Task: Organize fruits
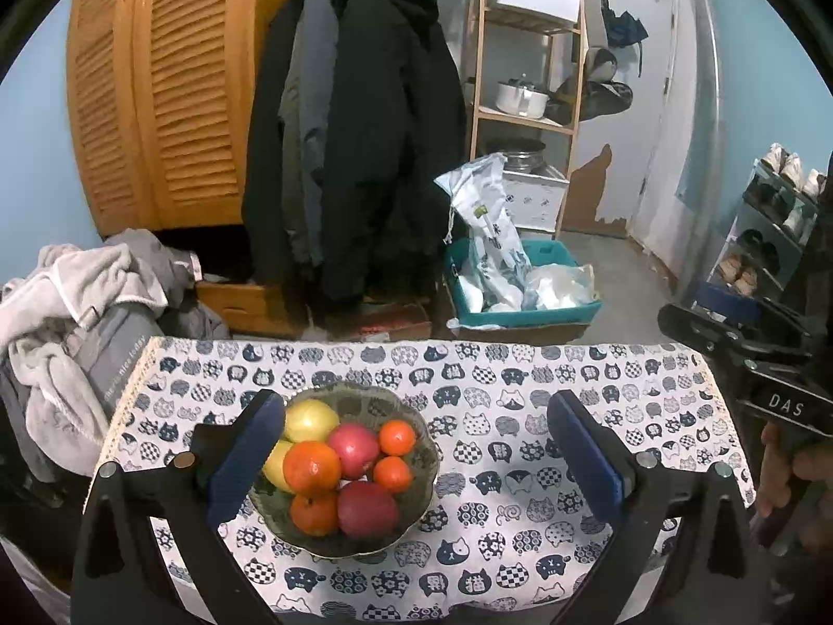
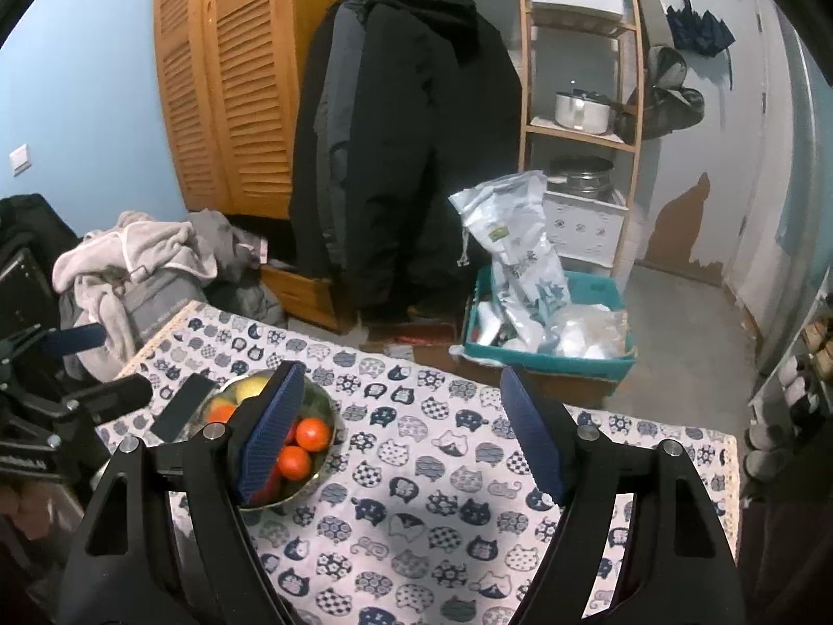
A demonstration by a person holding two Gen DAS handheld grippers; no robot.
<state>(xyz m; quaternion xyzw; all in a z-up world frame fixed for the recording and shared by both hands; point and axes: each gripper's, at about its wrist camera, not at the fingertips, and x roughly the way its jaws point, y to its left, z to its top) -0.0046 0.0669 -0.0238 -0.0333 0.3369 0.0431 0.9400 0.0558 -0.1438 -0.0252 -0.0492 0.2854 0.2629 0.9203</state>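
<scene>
Above the fruit bowl (image 1: 343, 469), left tool (image 1: 416, 448) and right tool (image 2: 403, 432) both spread wide, empty.

Orange mandarins (image 1: 311, 467), red apples (image 1: 366, 508) and yellow fruit (image 1: 309, 420) fill a greenish bowl (image 1: 416, 500) on blue-and-white cat-print cloth (image 1: 520, 521).

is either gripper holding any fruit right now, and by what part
Nothing is held. The left gripper and right gripper are both open and empty; all fruit sits in the greenish glass bowl on the cat-print tablecloth.
</scene>
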